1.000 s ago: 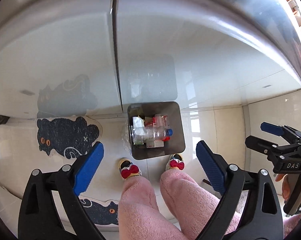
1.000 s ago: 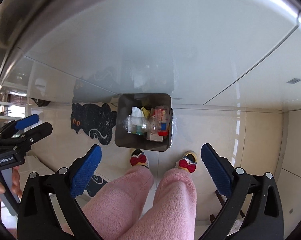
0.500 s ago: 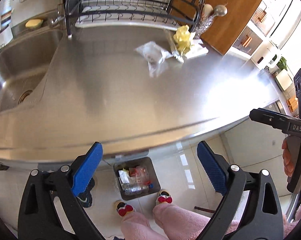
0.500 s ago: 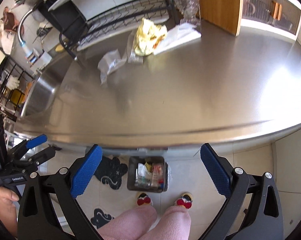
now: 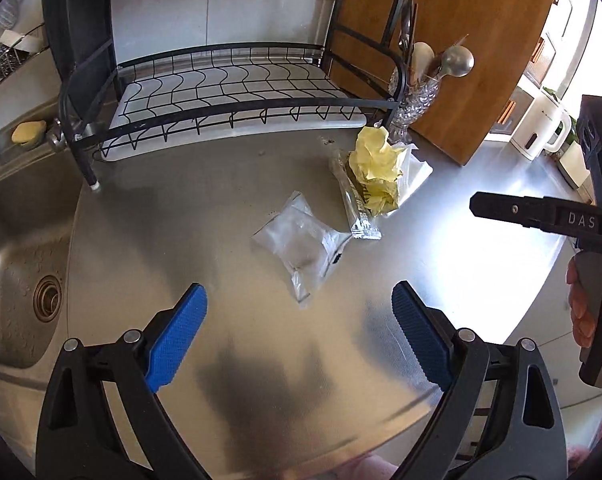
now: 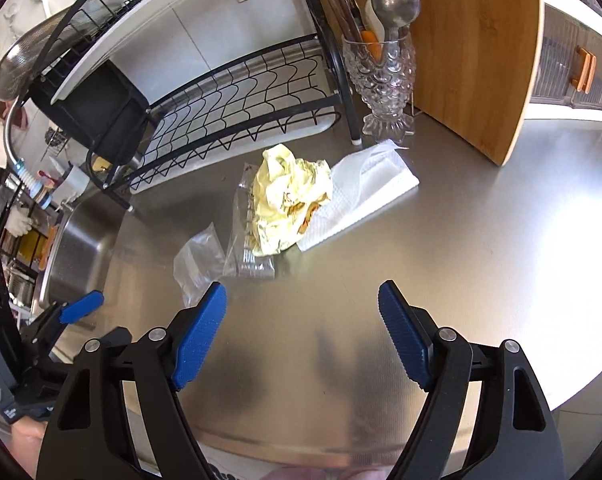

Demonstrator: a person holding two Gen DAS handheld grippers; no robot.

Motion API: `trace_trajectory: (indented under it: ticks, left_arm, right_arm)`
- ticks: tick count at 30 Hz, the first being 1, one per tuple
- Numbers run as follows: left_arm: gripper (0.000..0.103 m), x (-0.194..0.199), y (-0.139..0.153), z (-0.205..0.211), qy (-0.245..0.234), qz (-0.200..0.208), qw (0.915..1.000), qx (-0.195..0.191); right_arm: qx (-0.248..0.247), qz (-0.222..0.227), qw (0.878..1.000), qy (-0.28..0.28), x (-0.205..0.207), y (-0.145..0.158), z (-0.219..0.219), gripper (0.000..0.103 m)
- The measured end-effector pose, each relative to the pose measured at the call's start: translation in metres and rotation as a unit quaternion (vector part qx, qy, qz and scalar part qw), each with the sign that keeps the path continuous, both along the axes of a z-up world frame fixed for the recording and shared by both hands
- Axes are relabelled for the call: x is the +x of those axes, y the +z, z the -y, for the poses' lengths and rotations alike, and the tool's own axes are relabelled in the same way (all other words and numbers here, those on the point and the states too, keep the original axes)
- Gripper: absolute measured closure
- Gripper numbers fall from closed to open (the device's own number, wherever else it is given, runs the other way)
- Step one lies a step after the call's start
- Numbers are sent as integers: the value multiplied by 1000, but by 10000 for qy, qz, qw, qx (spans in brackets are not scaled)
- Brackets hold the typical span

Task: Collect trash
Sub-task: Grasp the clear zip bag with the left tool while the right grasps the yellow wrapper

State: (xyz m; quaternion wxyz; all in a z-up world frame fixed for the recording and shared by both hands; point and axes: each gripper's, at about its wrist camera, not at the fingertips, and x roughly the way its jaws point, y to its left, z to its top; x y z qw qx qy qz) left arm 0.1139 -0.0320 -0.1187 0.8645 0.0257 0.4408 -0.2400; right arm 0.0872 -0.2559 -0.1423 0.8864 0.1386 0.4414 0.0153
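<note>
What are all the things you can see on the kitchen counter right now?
Clear plastic bag: one, see-through, middle of the steel counter.
Printed wrapper: one, clear, beside the bag.
Crumpled paper: one, yellow, on the wrapper and napkin.
Napkin: one, white, under the paper.
Glass holder: one, clear, holding utensils.
Dish rack: one, black, at the back.
Cutting board: one, wooden, upright.
Sink: one, steel, left.
Left tongs: blue pads, open, empty.
Right tongs: blue pads, open, empty.

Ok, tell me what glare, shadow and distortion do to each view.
Left wrist view: sunlight blows out the steel counter at right; gripper shadows darken its near edge; the dish rack bows. Right wrist view: milder glare at right, the cutting board curves, trash stays sharp.
</note>
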Motion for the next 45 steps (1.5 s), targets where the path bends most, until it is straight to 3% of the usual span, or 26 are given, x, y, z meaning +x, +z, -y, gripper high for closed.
trace_trajectory:
  ticks: [5,11,16,19,22,24,28,29,30,40,45]
  left_arm:
    - [15,23,-19,18,-76,-104,9999,45]
    - [15,45,-38,31,-152,-204,9996,153]
    - [26,55,-52,36,-269,-388,9987,202]
    - [39,59,-61,39,-411,-560,9974,217]
    - [44,60,-61,39,-466,-522,9974,170]
    - [63,62,-61,39,-496,-545,9972,141]
    - [80,63,-58,37,-555,-546,9969,105]
    - [87,63,-57,36,-561,-540,9969,73]
    - [103,63,-55,35,-553,-522,9971,44]
    - [103,45,-35,14,-361,-243,9990,-141]
    - [103,26,-15,6,-264,-30,9996,7]
  right_arm:
    - [15,-11,10000,-9,41,-8,-5,34]
    - [139,-22,9999,-70,76,-15,-7,35]
    - [190,-169,9997,-59,95,-27,-8,42]
    - [176,-330,9993,0,103,-36,-10,58]
    - [136,-395,9991,26,104,-40,-11,65]
    - [63,-389,9992,43,104,-39,-13,70]
    - [-58,-356,9993,74,101,-38,-14,81]
    - [-110,-342,9993,74,100,-38,-15,83]
    - [-140,-326,9993,85,99,-37,-16,83]
    - [-206,78,9997,120,71,-16,-15,85]
    - [-212,353,9991,134,45,8,-13,85]
